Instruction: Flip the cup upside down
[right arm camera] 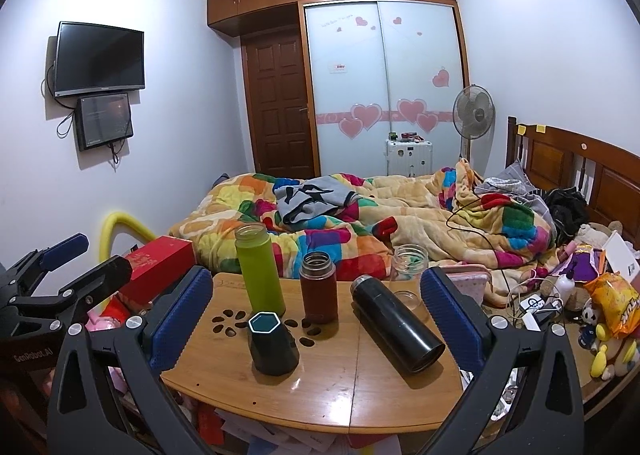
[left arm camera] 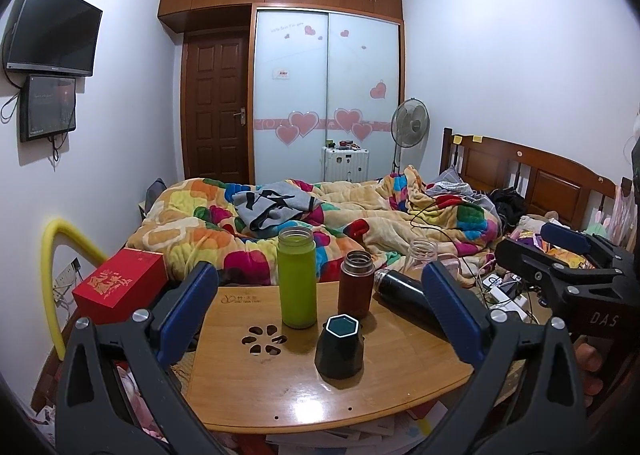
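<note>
A dark green faceted cup [left arm camera: 340, 347] with a hexagonal mouth stands upright, mouth up, on the small wooden table [left arm camera: 280, 395]; it also shows in the right wrist view [right arm camera: 273, 343]. My left gripper [left arm camera: 320, 319] is open and empty, its blue pads wide apart on either side of the cup, held short of it. My right gripper [right arm camera: 316, 319] is open and empty, above the table's front part, with the cup left of its centre. Each gripper appears at the edge of the other's view.
On the table stand a lime green bottle [right arm camera: 259, 269] and a brown flask [right arm camera: 318, 287]; a black flask [right arm camera: 396, 325] lies on its side, with a clear glass jar [right arm camera: 408, 267] behind. A red box [left arm camera: 120, 285] sits left. A cluttered bed [right arm camera: 360, 223] lies beyond.
</note>
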